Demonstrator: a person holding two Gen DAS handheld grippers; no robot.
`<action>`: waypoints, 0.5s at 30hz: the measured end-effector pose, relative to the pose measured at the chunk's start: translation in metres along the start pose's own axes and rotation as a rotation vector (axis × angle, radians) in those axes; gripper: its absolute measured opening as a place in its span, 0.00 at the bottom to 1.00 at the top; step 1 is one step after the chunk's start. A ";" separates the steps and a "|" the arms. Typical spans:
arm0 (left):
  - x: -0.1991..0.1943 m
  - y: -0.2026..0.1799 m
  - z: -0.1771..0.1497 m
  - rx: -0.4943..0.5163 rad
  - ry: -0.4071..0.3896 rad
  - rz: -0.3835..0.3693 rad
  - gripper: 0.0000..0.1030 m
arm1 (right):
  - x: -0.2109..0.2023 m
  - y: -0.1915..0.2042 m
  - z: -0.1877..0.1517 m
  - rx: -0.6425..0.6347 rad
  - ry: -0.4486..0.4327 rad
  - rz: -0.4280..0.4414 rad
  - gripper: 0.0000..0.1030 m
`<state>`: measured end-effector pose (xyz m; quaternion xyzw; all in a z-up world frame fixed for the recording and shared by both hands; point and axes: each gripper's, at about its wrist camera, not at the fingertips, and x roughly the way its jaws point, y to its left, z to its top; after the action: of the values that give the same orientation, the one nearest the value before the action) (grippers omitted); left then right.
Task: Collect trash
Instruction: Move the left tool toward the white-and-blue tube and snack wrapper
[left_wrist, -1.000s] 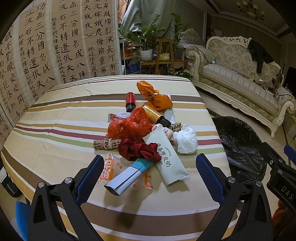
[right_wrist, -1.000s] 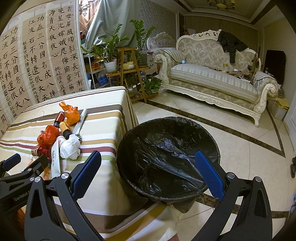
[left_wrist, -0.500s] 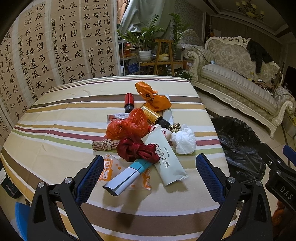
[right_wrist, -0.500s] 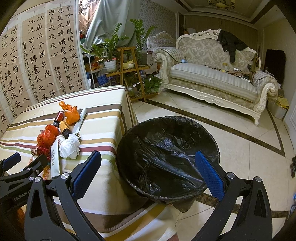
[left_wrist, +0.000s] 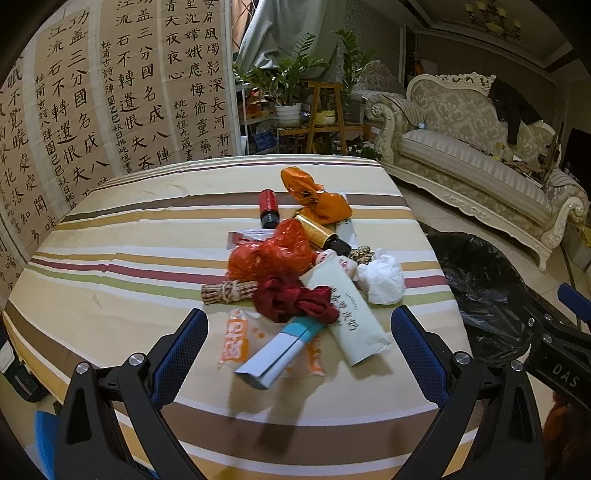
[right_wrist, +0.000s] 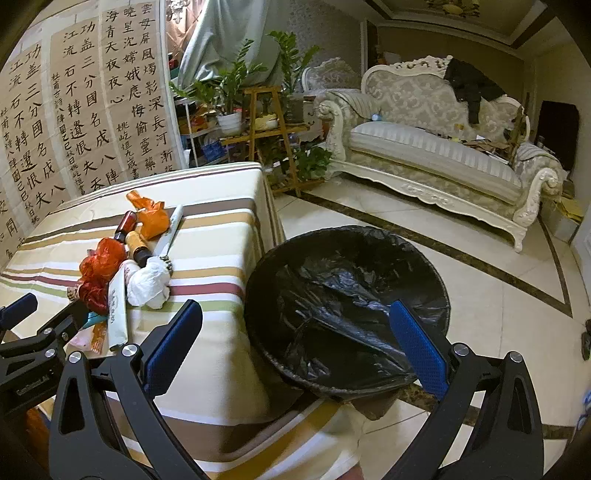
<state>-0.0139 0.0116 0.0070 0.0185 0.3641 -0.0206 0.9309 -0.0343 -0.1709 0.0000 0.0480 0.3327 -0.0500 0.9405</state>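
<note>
Your left gripper (left_wrist: 295, 345) has eased slightly closer to the trash pile (left_wrist: 295, 280) on the counter (left_wrist: 122, 258); its jaws are wide, empty, the blue-white packet (left_wrist: 275, 350) between them. Right gripper (right_wrist: 295, 341) unchanged, jaws wide over the bin (right_wrist: 347, 306). Nothing collected yet.

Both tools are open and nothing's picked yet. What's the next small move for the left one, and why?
Probably ease the left tool forward and down onto the white-and-teal box. It lies nearest, between the open fingers, at the front of the trash pile, with the black-lined bin empty beside the table.
</note>
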 end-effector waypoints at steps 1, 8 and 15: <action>-0.001 0.002 -0.001 0.003 0.001 -0.001 0.94 | 0.000 0.001 0.000 -0.003 0.003 0.004 0.96; -0.005 0.022 -0.004 0.016 -0.007 0.023 0.93 | -0.002 0.013 0.002 -0.031 0.018 0.027 0.96; -0.004 0.044 -0.012 0.007 0.015 0.014 0.93 | -0.001 0.025 0.001 -0.055 0.033 0.039 0.96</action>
<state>-0.0228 0.0562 0.0013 0.0243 0.3710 -0.0150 0.9282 -0.0311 -0.1465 0.0030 0.0295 0.3485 -0.0219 0.9366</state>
